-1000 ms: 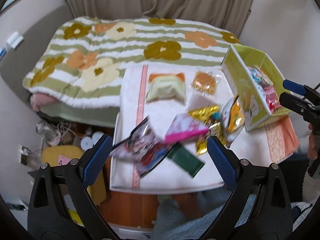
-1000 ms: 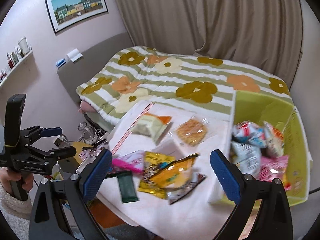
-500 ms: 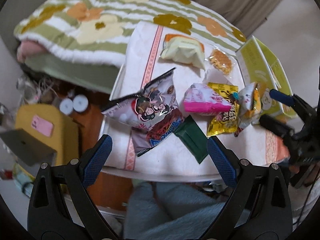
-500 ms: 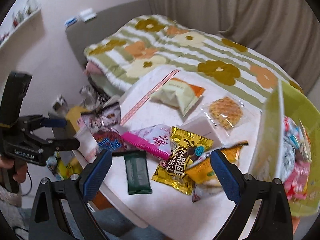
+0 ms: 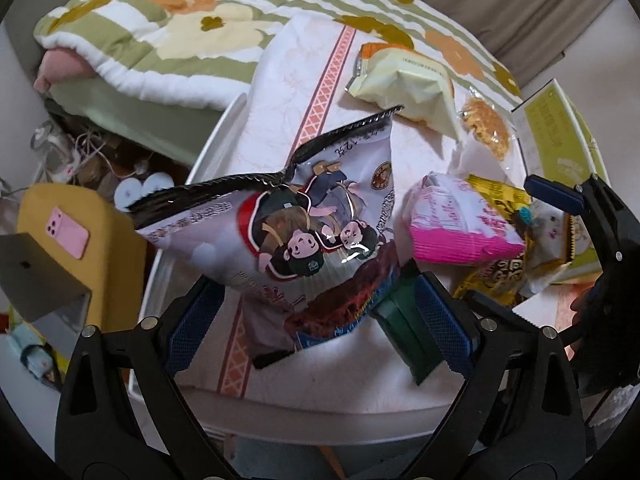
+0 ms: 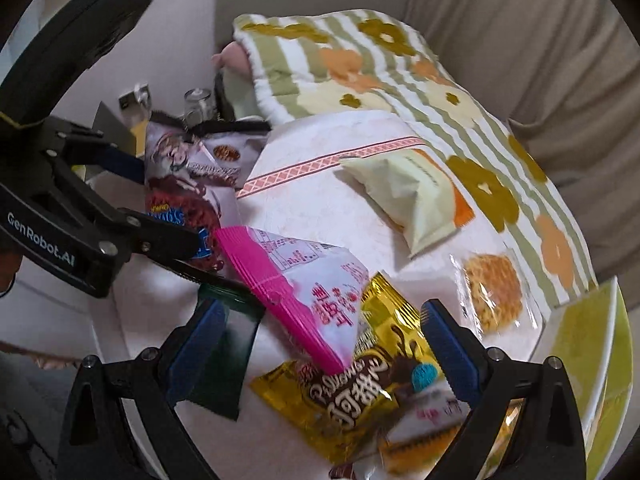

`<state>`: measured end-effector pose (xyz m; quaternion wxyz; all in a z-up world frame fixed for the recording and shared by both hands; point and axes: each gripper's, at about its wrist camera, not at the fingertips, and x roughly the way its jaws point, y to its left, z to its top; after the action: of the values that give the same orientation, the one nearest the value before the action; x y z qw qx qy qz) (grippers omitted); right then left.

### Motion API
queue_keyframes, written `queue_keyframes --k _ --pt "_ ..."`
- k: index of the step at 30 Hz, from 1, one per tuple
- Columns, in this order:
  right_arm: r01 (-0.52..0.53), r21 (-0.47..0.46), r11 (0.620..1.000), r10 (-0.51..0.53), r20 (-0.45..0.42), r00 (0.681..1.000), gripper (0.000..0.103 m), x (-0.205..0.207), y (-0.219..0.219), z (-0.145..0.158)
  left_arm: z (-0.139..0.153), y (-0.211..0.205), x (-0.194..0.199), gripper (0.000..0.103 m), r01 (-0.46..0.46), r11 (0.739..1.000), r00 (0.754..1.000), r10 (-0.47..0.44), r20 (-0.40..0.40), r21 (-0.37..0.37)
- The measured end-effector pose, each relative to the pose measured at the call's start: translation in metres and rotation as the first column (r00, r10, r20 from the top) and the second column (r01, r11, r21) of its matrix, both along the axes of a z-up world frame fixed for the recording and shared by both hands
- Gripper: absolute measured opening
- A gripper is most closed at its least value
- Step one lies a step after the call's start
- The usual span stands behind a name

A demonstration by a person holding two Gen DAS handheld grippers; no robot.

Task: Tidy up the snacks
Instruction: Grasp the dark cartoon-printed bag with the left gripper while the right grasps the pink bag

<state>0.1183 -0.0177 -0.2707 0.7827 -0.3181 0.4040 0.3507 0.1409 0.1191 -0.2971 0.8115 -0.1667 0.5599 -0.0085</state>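
Left tool (image 5: 316,316) spread around cartoon chip bag (image 5: 304,220); right tool (image 6: 316,344) spread, green packet (image 6: 224,360) half-hidden.

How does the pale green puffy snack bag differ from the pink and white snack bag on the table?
The pale green puffy snack bag lies apart from other packets, near the far side by the floral blanket; the pink and white snack bag lies nearer and overlaps the gold foil packet. The green bag has an orange end; the pink bag has a bright pink edge. Both are sealed and rest on the white cloth-covered table.

Floral striped blanket (image 5: 192,28), pink phone (image 5: 67,232), beige curtain (image 6: 540,40)
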Motion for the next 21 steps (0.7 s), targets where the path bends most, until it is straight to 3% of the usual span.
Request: queue_keyframes --k 4,6,7,11,21 --pt "-0.042 -0.032 0.999 0.042 0.015 0.999 0.093 0.003 0.009 -0.011 -0.007 -0.001 0.007 0.093 -0.003 1.000 1.000 0.003 -0.005 0.008" --pt "-0.057 -0.045 0.997 0.058 0.018 0.998 0.086 0.004 0.012 -0.014 -0.010 -0.001 0.012 0.087 -0.011 1.000 1.000 0.011 -0.007 0.006" --pt "-0.065 -0.051 0.997 0.066 0.015 0.998 0.085 0.005 0.014 -0.016 -0.011 0.000 0.014 0.078 -0.011 1.000 1.000 0.011 -0.007 0.001" --pt "-0.090 -0.062 0.994 0.091 0.006 0.996 0.076 0.006 0.019 -0.020 -0.011 0.000 0.018 0.065 -0.002 1.000 1.000 0.002 0.009 0.008" --pt "-0.109 -0.079 0.991 0.110 0.001 0.994 0.075 0.010 0.024 -0.027 0.008 0.006 0.010 0.060 -0.014 0.998 0.999 0.011 0.040 0.066"
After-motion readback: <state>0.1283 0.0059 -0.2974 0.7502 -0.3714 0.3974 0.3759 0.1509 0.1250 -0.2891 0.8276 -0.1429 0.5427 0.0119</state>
